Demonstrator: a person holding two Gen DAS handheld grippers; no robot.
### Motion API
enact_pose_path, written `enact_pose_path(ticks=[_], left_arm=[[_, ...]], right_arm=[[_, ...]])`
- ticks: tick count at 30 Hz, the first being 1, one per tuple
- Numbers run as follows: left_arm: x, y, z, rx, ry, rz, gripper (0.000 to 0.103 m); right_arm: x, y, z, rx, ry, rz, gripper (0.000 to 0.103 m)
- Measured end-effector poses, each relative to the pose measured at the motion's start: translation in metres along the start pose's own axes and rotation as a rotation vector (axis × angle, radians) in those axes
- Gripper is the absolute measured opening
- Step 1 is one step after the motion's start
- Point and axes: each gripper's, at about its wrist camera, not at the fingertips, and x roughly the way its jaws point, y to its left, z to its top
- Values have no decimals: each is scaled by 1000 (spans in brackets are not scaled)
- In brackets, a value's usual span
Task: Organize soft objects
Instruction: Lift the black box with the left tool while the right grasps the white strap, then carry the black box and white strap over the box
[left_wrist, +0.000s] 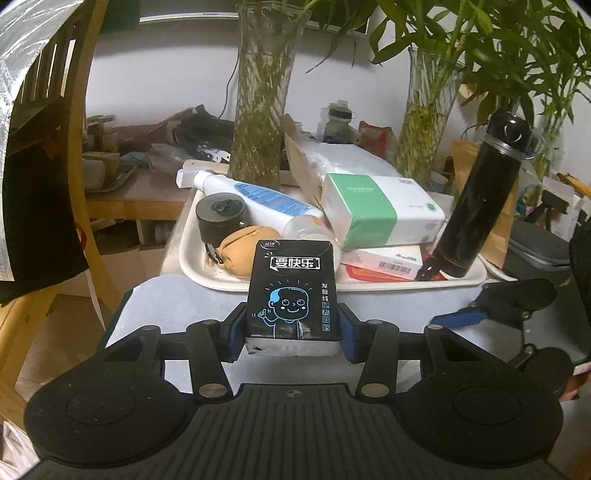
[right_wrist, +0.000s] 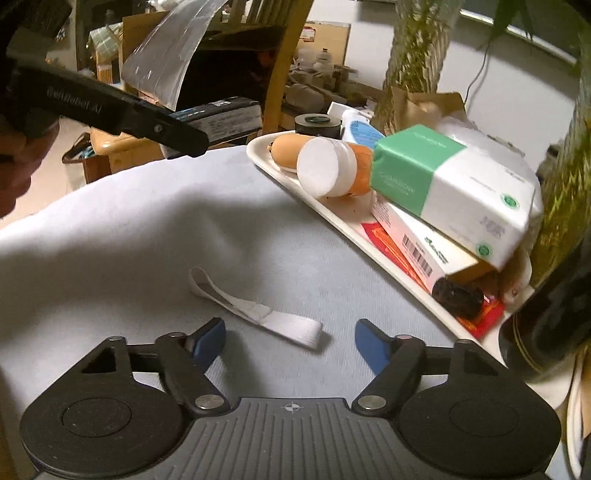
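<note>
left wrist: near, angled down | right wrist: same | shared: tray (left_wrist: 207, 271) (right_wrist: 273, 168)

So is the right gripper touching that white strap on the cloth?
Apart. The right wrist view shows the right gripper with jaws open, and blue cloth visible between each fingertip and the white strap.
</note>
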Motion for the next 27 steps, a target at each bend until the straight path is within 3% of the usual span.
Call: enact_pose_path(ticks=[3, 5, 8, 16, 27], left_arm=[[-1, -1, 0, -4, -2, -9, 48], [-1, -1, 0, -5, -5, -14, 48], [-2, 0, 0, -10, -9, -20, 48], [-7, 2, 2, -35, -24, -40, 48], [-36, -12, 8, 2, -37, -47, 48]], right_arm=[[-2, 2, 0, -2, -10, 17, 60], [-3, 5, 1, -10, -8, 19, 36], [-3, 4, 1, -16, 1, 14, 15], [-32, -10, 0, 24, -25, 21, 9], [-103, -20, 7, 114, -18, -80, 5]])
